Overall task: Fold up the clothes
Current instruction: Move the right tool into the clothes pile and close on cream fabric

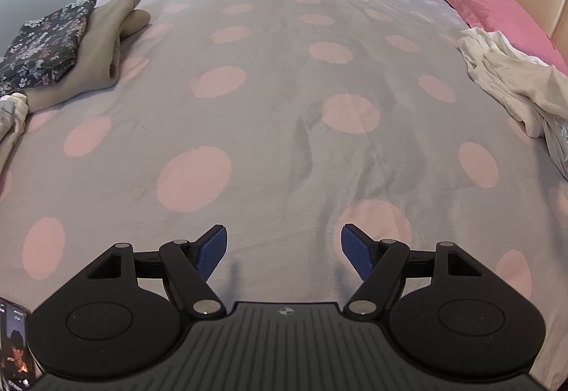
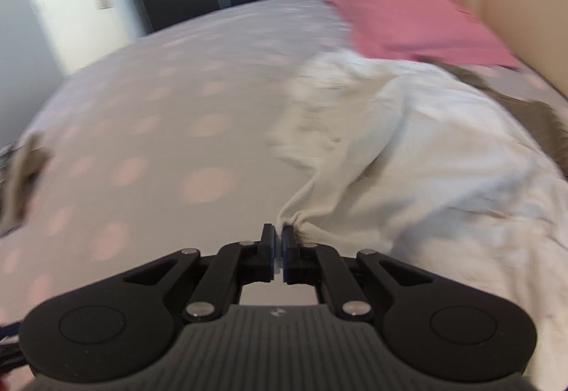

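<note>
Nearest the lens at the bottom of the right wrist view, the right gripper (image 2: 278, 242) has its jaws pressed together on a bunched edge of a cream garment (image 2: 408, 156), which spreads from the pinch toward the right half of the frame, crumpled over the dotted bedspread (image 2: 159, 149). The background is blurred. In the left wrist view the left gripper (image 1: 284, 249) sits at the bottom centre with its blue pads (image 1: 213, 250) spread wide and nothing between them, over bare bedspread; the same pale heap lies at the right edge of that frame below the pink pillow (image 1: 490, 0). At the upper left, a floral garment (image 1: 46, 39) rests on a beige one (image 1: 106, 46), both apparently folded already.

The step in hand looks like fetching the next piece from the unfolded pile. Next, the garment needs dragging onto the open middle of the bed, with the left gripper taking a second edge to spread it flat.
</note>
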Action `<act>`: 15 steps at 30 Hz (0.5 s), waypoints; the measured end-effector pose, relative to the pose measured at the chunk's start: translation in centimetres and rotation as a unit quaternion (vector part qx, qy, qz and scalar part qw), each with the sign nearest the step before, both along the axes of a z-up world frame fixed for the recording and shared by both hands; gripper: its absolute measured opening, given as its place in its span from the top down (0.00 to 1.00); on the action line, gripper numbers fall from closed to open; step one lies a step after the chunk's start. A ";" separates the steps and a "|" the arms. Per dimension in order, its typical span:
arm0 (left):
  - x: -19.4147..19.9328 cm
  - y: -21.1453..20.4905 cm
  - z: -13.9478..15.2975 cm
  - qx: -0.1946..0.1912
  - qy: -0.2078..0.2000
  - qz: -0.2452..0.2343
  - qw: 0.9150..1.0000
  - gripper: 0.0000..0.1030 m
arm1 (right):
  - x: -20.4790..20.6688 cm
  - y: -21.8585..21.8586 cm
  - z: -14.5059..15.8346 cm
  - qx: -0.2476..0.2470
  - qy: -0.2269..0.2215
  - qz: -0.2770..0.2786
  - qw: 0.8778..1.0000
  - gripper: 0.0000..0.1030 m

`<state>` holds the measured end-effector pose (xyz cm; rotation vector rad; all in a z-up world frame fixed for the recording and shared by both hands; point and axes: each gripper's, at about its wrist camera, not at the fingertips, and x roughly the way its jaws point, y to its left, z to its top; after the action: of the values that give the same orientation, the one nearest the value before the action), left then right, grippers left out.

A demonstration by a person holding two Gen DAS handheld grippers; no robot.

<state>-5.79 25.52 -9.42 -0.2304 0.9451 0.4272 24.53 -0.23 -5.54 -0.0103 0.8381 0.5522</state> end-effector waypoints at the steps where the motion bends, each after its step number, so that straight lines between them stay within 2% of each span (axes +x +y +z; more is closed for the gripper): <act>1: -0.2 0.2 0.2 0.001 0.002 0.003 1.000 0.32 | -1.8 1.4 0.3 0.008 0.000 0.028 1.000 0.96; 3: -0.7 0.5 0.8 0.002 0.004 0.006 1.000 0.32 | -5.5 4.1 0.2 0.014 0.014 0.076 0.997 0.95; 5: -1.3 0.8 1.6 0.004 0.003 0.008 1.000 0.32 | -9.3 6.4 -0.1 0.000 0.014 0.128 0.992 0.95; 9: -2.6 0.9 2.8 0.011 -0.001 0.004 1.000 0.32 | -16.3 9.5 -1.0 -0.014 0.027 0.229 0.973 0.96; 11: -3.2 0.9 3.2 0.009 0.002 0.000 1.000 0.32 | -19.5 10.6 -1.6 -0.013 0.043 0.272 0.961 0.95; 15: -3.9 0.3 3.7 0.009 0.007 -0.020 1.000 0.32 | -26.1 11.9 -1.8 -0.011 0.049 0.373 0.927 0.95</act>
<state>-9.74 25.84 -5.74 -0.1930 0.9574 0.4010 -1.57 11.71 -7.34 -0.3365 0.9290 1.2679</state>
